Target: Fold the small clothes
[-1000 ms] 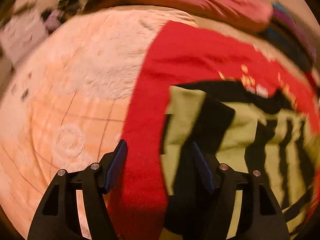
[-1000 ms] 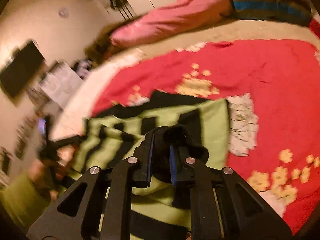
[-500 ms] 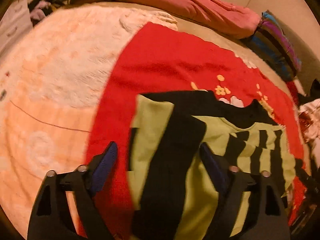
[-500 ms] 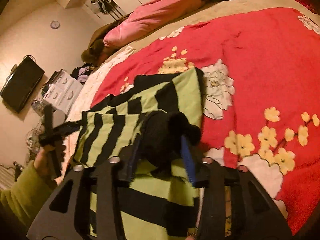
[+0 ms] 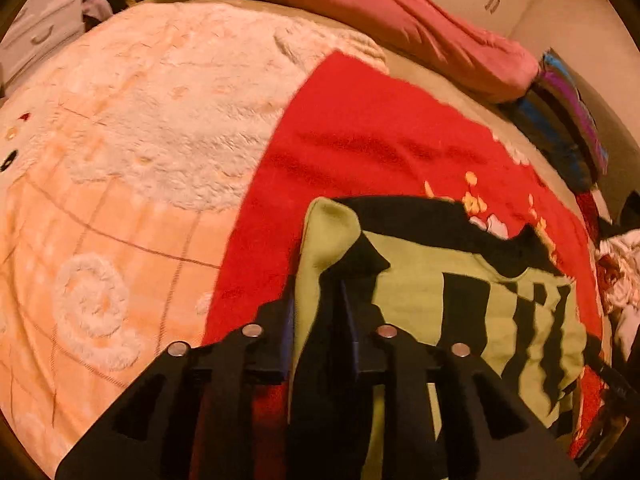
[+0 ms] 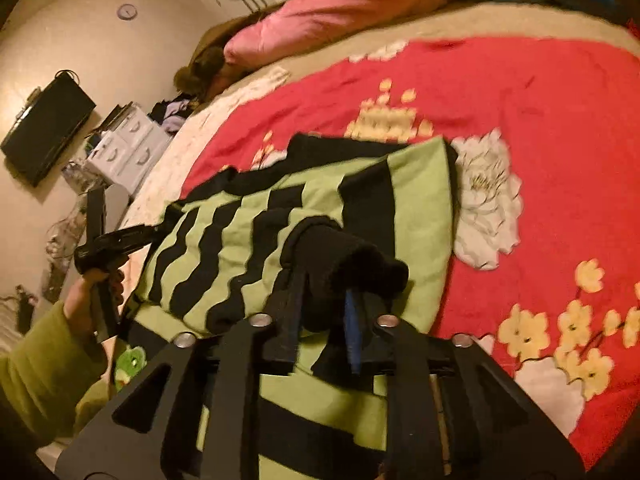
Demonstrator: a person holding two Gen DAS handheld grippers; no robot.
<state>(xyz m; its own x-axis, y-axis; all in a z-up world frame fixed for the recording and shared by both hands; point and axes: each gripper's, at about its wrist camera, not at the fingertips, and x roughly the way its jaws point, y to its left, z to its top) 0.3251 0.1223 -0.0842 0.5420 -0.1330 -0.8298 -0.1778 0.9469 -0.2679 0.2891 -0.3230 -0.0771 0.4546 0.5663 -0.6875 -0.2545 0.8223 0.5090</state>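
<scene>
the green-and-black striped sweater (image 6: 320, 204) lies on the red floral blanket (image 6: 540, 120), near its edge by the fuzzy peach blanket (image 5: 120, 160). the left gripper (image 5: 316, 312) is clamped on a soft, rumpled green fold; the right gripper (image 6: 324, 304) pinches a thick rolled black cuff. the sweater's near part is hidden under both grippers.
</scene>
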